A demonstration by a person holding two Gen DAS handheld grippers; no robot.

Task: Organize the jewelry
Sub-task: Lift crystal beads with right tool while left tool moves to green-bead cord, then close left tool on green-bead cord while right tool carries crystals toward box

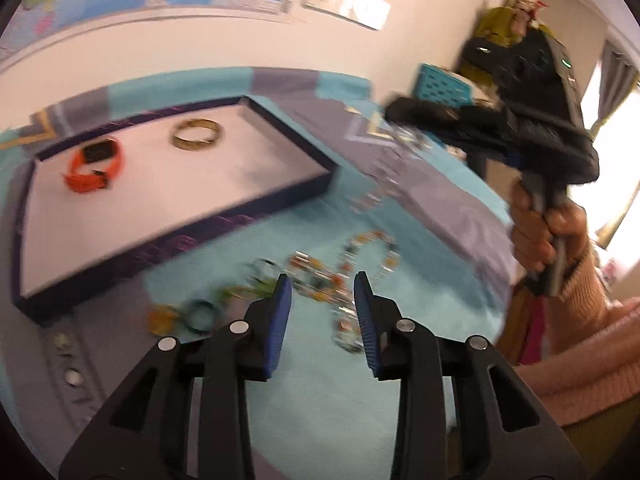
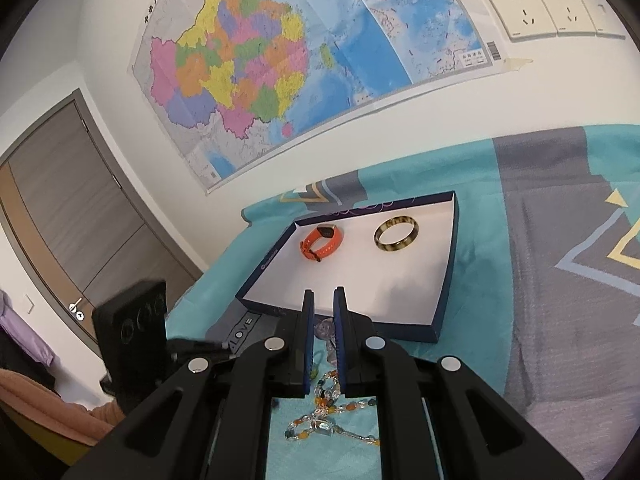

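Note:
A dark-rimmed tray [image 1: 256,204] [image 2: 448,280] with a white floor holds an orange watch band [image 1: 94,168] [image 2: 322,242] and a gold bangle [image 1: 197,137] [image 2: 396,233]. A beaded necklace [image 1: 352,264] and small rings [image 1: 200,314] lie on the teal cloth in front of the tray. My left gripper [image 1: 322,286] is open and empty just above the beads. My right gripper [image 2: 323,300] is shut on a clear-beaded necklace [image 2: 326,394] that hangs below its fingers, near the tray's front edge. The right gripper also shows in the left wrist view [image 1: 500,120], raised at the right.
The teal and grey patterned cloth [image 2: 560,280] covers the whole surface. A map [image 2: 280,60] and wall sockets [image 2: 548,8] are on the wall behind. A door [image 2: 60,216] is at the left. A teal basket [image 1: 440,86] stands at the back right.

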